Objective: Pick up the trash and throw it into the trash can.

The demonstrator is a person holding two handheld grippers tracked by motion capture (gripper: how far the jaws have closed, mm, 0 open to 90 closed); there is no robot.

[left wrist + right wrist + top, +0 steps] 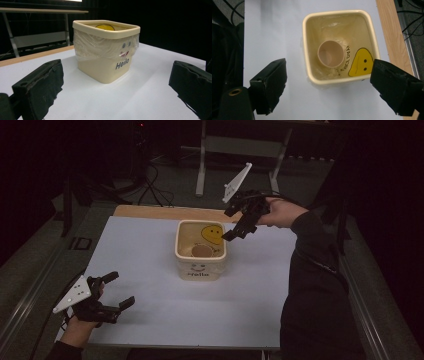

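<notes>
Right gripper (231, 236): yours, jaws apart, nothing between them, hanging over the bin's far rim.
Left gripper (121, 290): wide open, empty, low at the near left of the table (150, 320).
Bin (201, 270): cream, mid-table, clear liner (105, 47) folded over the rim.
Cup (331, 53): brown, inside the bin, base hidden.
Writing: "Hello" in front; inside, "NICE DAY", rest unreadable.

The bin (312, 50) was cream, with a yellow smiley face (360, 62) inside and dark "Hello" letters outside. The cup (330, 53) in it was light brown. The table (150, 250) was white, both grippers black.
</notes>
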